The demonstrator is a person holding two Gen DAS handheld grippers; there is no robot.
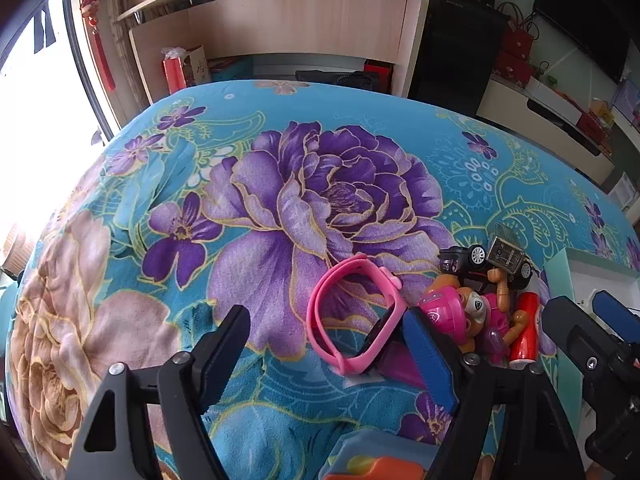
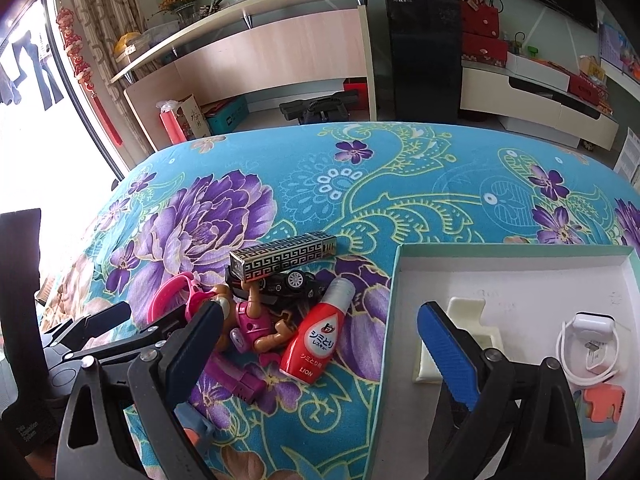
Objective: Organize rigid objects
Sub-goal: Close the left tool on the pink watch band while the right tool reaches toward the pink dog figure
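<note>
Blanket [image 1: 320, 168]: soft fleecy cloth, matt, printed flowers, fine nap visible. Watch [image 1: 352, 312]: smooth pink plastic strap, slight sheen; dark glossy face. Toy pup [image 1: 460, 312], at 3 o'clock of the watch: hard moulded plastic, shiny. Toy car [image 2: 292, 284]: glossy black body, silvery wheel. Patterned box [image 2: 284, 258]: stiff card by the look, metallic gold-and-black print, reflective. Red bottle [image 2: 316, 340]: glossy plastic, clear cap. Tray [image 2: 512, 276]: matt white card inside, pale green rim. Left gripper [image 1: 332, 360]: matt black plastic, bright metal screws, ribbed blue rubbery pads [image 1: 432, 360]. Right gripper [image 2: 320, 348]: the same finish.
</note>
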